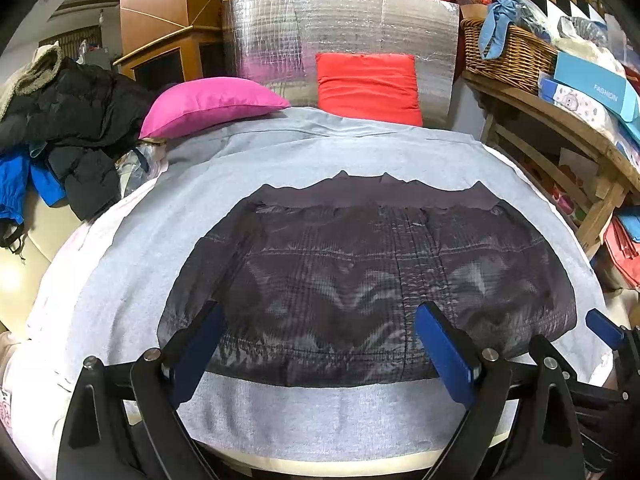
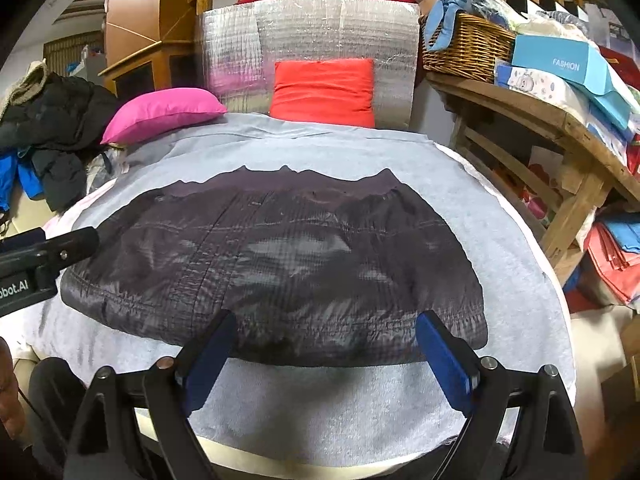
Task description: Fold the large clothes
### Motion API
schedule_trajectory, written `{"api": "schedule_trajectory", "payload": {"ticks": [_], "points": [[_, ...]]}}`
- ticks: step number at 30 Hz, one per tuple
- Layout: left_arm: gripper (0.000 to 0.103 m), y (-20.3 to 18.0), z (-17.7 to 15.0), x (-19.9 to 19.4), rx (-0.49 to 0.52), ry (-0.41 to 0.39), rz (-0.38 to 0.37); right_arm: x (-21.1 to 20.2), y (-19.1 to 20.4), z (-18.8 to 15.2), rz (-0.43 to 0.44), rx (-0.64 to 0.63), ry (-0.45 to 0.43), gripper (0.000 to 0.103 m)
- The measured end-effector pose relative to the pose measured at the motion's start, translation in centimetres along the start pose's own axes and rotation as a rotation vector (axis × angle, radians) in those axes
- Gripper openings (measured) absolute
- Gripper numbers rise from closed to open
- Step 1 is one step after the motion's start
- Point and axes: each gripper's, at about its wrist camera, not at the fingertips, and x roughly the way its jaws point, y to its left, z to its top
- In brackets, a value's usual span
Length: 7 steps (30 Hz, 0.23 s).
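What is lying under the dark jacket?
A grey cloth lies spread under the jacket, showing on all sides. What is beneath the jacket's middle is covered and cannot be seen.

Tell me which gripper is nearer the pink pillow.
Left. The left gripper sits at the jacket's near hem, on the pink pillow's side of the table. The right gripper sits further along that hem, away from the pillow. Both are open.
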Motion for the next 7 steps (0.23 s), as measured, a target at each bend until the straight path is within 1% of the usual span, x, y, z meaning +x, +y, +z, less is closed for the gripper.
{"api": "schedule_trajectory", "payload": {"ticks": [4, 7], "points": [[0.096, -0.20, 0.10, -0.17, 0.004, -0.024, 0.009, 0.36, -0.04, 0.02, -0.001, 0.002, 0.004, 0.093], [0.096, -0.27, 0.20, 0.02, 0.010, -0.017, 0.003, 0.42, 0.00, 0.04, -0.003, -0.001, 0.004, 0.093]]}}
